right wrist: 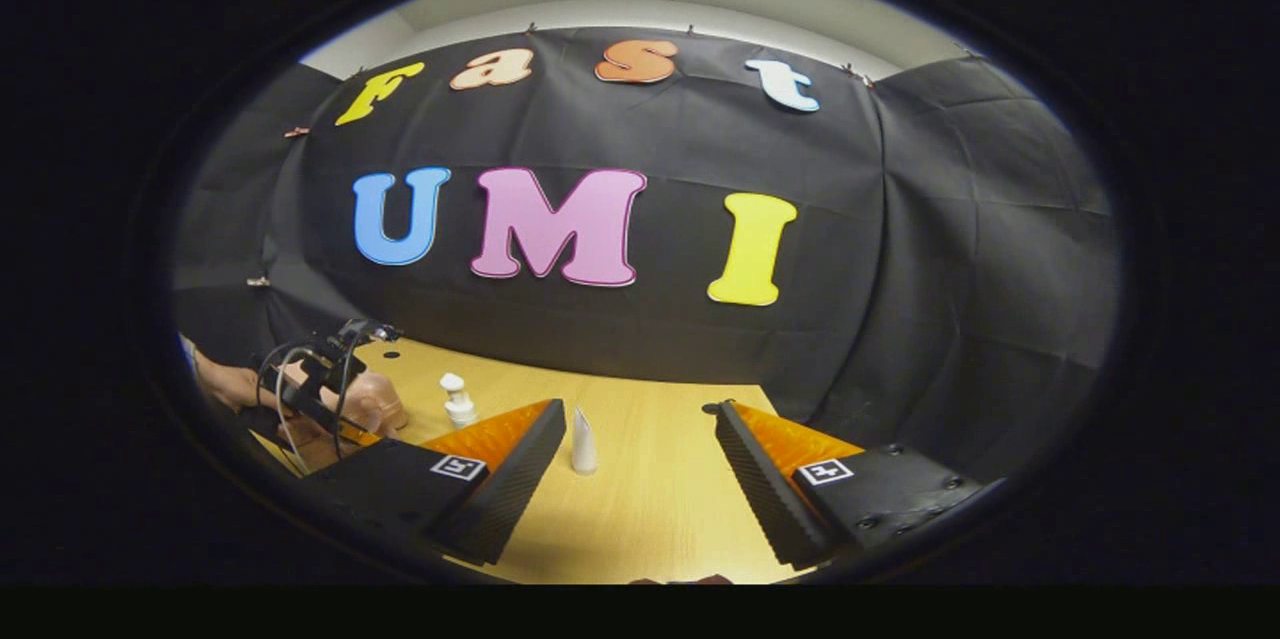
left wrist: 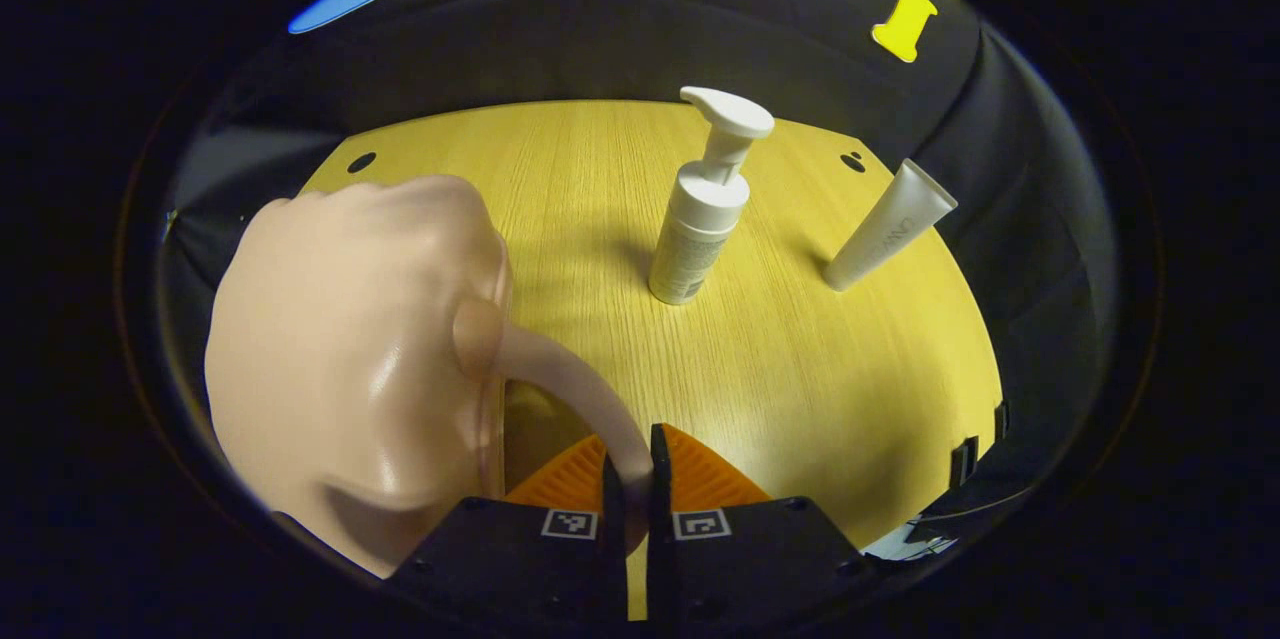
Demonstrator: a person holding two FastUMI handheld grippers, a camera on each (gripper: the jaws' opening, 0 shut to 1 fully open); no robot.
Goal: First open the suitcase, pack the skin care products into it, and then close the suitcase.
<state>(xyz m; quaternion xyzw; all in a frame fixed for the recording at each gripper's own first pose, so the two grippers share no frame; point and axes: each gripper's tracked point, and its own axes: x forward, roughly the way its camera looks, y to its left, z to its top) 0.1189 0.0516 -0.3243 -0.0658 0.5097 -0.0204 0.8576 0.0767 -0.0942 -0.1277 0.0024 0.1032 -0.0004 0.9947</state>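
Here, a yellow wooden table [left wrist: 780, 369] spreads before me. On its left sits a rounded peach suitcase [left wrist: 350, 349]; my left gripper [left wrist: 630, 464] is closed narrowly on its curved handle [left wrist: 570, 384]. Behind, a white pump bottle [left wrist: 705, 209] stands upright, and to its right, well apart, a white tube [left wrist: 888, 227] stands on its cap. My right gripper [right wrist: 640, 459] hangs wide apart, holding nothing, above the table.

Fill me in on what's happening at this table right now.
The left gripper is shut on the handle of the small pink suitcase, which is still closed. The pump bottle and the tube stand unpacked on the wooden table. The right gripper hangs open above the table, holding nothing.
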